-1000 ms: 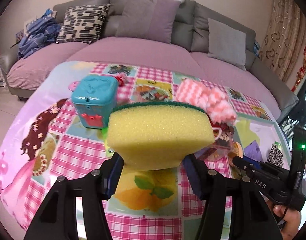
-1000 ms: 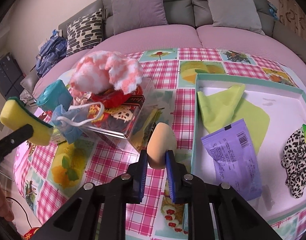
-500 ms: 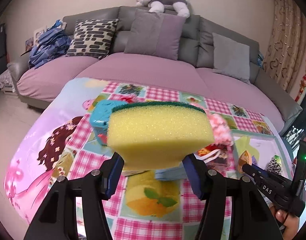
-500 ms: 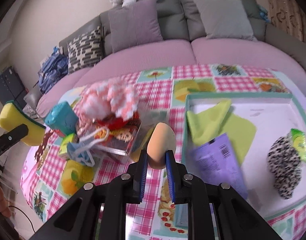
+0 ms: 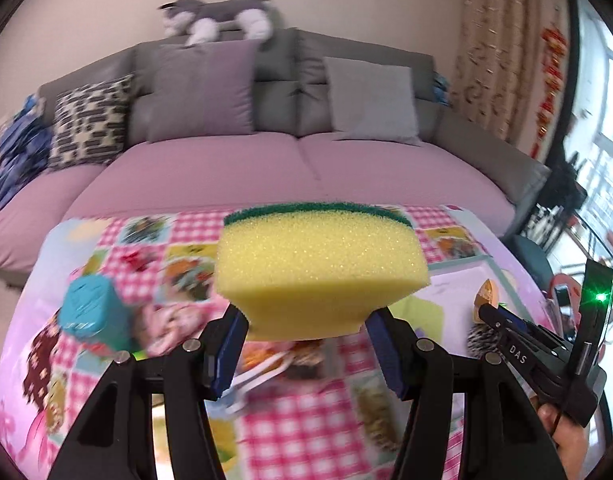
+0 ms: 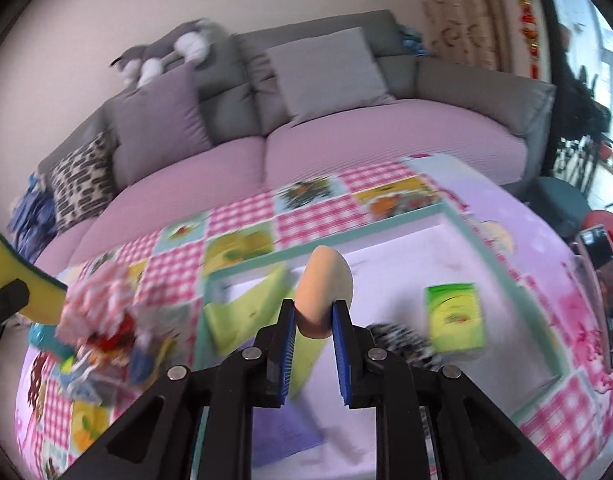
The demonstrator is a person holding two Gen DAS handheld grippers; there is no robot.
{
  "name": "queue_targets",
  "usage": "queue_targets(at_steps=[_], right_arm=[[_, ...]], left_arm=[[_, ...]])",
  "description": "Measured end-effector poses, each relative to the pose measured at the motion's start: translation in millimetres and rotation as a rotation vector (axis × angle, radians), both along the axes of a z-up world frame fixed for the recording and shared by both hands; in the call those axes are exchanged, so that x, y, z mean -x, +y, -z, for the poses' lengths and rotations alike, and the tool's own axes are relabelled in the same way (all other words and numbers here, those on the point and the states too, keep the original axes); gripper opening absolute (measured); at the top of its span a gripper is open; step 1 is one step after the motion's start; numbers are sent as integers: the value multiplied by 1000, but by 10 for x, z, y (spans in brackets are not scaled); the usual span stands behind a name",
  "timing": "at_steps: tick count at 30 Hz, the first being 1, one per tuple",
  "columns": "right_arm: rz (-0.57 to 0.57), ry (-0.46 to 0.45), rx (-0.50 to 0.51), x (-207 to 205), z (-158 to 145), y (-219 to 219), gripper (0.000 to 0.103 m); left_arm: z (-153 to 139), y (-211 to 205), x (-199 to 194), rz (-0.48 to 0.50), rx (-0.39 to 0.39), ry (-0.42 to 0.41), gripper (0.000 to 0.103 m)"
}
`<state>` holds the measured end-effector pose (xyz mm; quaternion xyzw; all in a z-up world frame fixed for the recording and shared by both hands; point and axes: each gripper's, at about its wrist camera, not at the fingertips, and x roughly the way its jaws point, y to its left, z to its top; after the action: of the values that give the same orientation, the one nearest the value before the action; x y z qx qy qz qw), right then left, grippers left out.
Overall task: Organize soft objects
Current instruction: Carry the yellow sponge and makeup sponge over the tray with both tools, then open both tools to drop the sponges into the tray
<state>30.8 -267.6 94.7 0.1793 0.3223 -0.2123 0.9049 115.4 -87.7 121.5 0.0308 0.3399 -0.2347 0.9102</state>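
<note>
My left gripper (image 5: 306,336) is shut on a yellow sponge with a green scouring top (image 5: 320,268), held well above the table; it also shows at the left edge of the right wrist view (image 6: 10,272). My right gripper (image 6: 313,334) is shut on a peach egg-shaped makeup sponge (image 6: 324,292), held over the white tray with a teal rim (image 6: 390,218). The right gripper also shows in the left wrist view (image 5: 502,320). In the tray lie a yellow-green cloth (image 6: 246,312), a purple packet (image 6: 282,436), a leopard-print scrunchie (image 6: 402,344) and a green packet (image 6: 454,316).
A teal box (image 5: 92,312) and a clear container with a pink-white fluffy item on it (image 6: 98,300) stand on the left of the checked tablecloth (image 5: 298,432). A pink-grey sofa (image 5: 210,168) with cushions is behind the table.
Both grippers have risen and swung right, each still holding its sponge. The right gripper now hangs over the tray; the table items have dropped lower and left in both views.
</note>
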Motion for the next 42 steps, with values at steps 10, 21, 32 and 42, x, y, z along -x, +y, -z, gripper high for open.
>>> queue_targets(at_steps=[10, 21, 32, 42], right_arm=[[121, 6, 61, 88, 72, -356, 20], [187, 48, 58, 166, 209, -580, 20], [176, 59, 50, 173, 206, -566, 26], [183, 94, 47, 182, 245, -585, 70]], left_arm=[[204, -965, -125, 161, -75, 18, 60], [666, -1645, -199, 221, -156, 101, 61], [764, -1781, -161, 226, -185, 124, 68], [787, -1632, -259, 127, -176, 128, 94]])
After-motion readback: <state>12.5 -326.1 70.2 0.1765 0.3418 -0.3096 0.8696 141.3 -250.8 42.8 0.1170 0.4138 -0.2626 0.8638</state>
